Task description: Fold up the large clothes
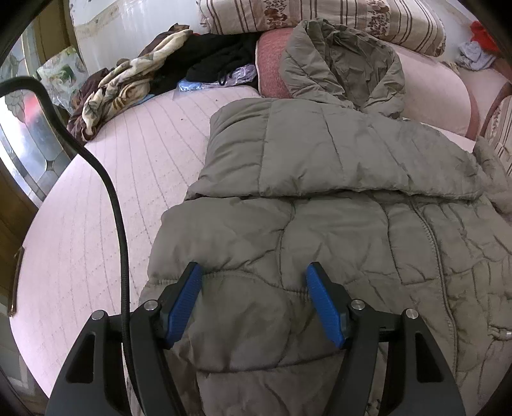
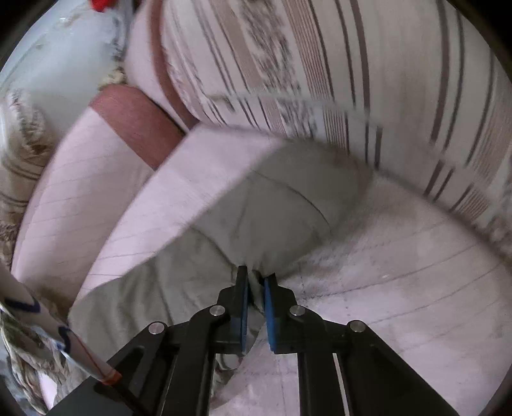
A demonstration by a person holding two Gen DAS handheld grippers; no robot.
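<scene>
A large olive-grey quilted puffer jacket [image 1: 336,204] lies spread on the pink quilted bed [image 1: 96,204], one sleeve folded across its chest and the hood [image 1: 345,64] bunched toward the pillows. My left gripper [image 1: 254,272] is open, its blue pads straddling the jacket's lower hem area, resting on the fabric. In the right wrist view my right gripper [image 2: 256,281] is shut on a bunched part of the jacket [image 2: 275,198], probably a sleeve, lifted a little above the pink sheet [image 2: 400,272]. That view is motion-blurred.
A heap of patterned and black clothes [image 1: 153,73] lies at the bed's far left. Striped floral pillows [image 1: 320,16] and a pink bolster [image 1: 272,64] sit at the head. A black cable [image 1: 115,204] hangs at left. A striped quilt [image 2: 320,64] fills the right view's background.
</scene>
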